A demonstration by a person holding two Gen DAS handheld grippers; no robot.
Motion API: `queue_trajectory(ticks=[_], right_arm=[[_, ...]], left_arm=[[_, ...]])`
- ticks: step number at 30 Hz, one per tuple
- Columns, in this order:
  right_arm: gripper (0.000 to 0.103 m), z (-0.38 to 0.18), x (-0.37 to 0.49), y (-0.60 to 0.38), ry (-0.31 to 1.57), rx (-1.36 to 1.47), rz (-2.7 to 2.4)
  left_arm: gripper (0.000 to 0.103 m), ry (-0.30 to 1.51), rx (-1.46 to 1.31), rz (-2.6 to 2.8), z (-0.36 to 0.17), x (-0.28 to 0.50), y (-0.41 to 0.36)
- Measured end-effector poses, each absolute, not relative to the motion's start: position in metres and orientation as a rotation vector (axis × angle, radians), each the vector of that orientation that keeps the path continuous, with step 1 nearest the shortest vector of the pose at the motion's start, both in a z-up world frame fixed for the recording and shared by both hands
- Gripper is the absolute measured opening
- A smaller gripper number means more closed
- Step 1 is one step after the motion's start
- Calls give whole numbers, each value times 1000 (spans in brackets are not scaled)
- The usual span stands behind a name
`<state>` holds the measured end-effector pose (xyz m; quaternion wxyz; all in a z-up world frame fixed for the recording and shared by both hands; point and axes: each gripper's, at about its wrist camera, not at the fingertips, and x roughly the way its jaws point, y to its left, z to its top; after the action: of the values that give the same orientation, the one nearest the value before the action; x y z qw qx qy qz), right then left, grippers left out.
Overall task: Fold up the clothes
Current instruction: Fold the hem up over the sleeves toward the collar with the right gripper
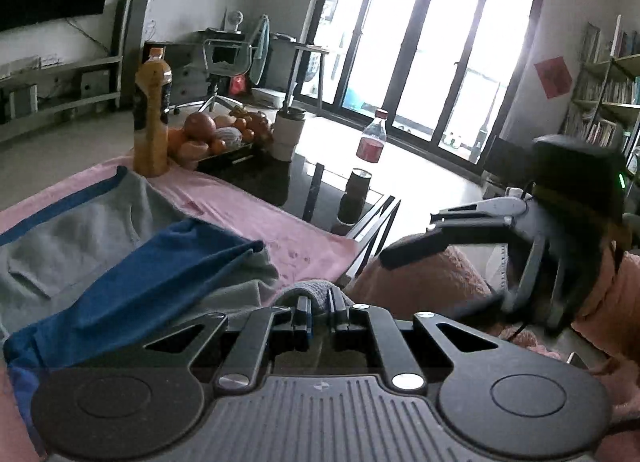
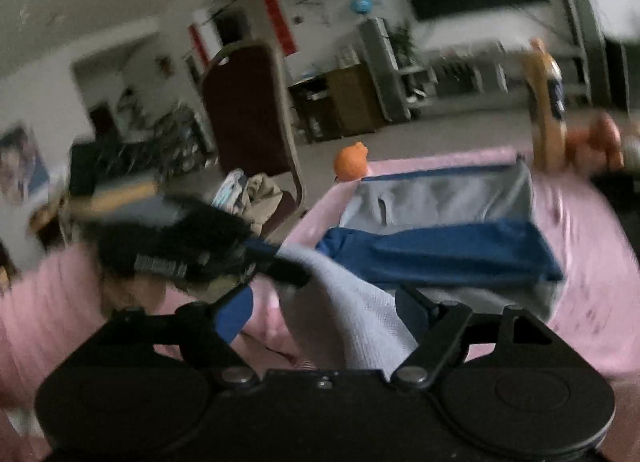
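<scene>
A grey garment (image 1: 80, 238) with blue trim and a blue folded part (image 1: 160, 282) lies on a table covered with pink cloth (image 1: 240, 209). My left gripper (image 1: 318, 302) is shut on a bunched grey edge of it, lifted off the table. In the left wrist view my right gripper (image 1: 408, 240) hovers to the right with its jaws apart. In the blurred right wrist view the right gripper (image 2: 324, 294) stands wide open. A grey fold (image 2: 352, 326) runs loosely between its fingers up to the left gripper (image 2: 296, 276). The rest of the garment (image 2: 440, 189) lies beyond.
At the table's far end stand an orange juice bottle (image 1: 151, 117), a tray of fruit (image 1: 224, 133), a cup (image 1: 289, 133) and a red drink bottle (image 1: 373, 137) on dark glass. A chair (image 2: 248, 109) with piled clothes stands beside the table.
</scene>
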<state>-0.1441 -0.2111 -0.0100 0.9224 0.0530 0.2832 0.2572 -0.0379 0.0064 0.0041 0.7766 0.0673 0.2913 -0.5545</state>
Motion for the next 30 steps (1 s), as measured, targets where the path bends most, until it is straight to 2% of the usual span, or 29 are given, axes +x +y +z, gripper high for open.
queue_trajectory(ticks=[5, 6, 7, 9, 10, 11, 20, 22, 27, 30], right_arm=[[76, -27, -131, -166, 547, -291, 498], [65, -31, -125, -160, 550, -328, 488], [36, -34, -117, -156, 574, -347, 485], [6, -39, -104, -150, 634, -370, 468], [6, -41, -101, -147, 641, -396, 439], [6, -42, -99, -145, 634, -424, 414], [6, -12, -52, -129, 463, -708, 407], [6, -3, -26, -128, 466, -676, 410], [6, 13, 48, -140, 598, -335, 400], [6, 12, 82, -150, 637, -185, 417]], left_arm=[[11, 598, 181, -1165, 7, -31, -6], [14, 589, 169, -1136, 7, -29, -4], [19, 582, 139, -1104, 4, -25, 1], [22, 574, 76, -1034, 0, -18, 12], [35, 572, 47, -996, -3, -15, 19], [40, 569, 18, -957, -5, -11, 25], [49, 524, -99, -804, -14, 12, 76], [50, 531, -125, -770, -21, 22, 82], [47, 586, -263, -755, -48, 50, 104], [47, 571, -247, -768, -48, 51, 105]])
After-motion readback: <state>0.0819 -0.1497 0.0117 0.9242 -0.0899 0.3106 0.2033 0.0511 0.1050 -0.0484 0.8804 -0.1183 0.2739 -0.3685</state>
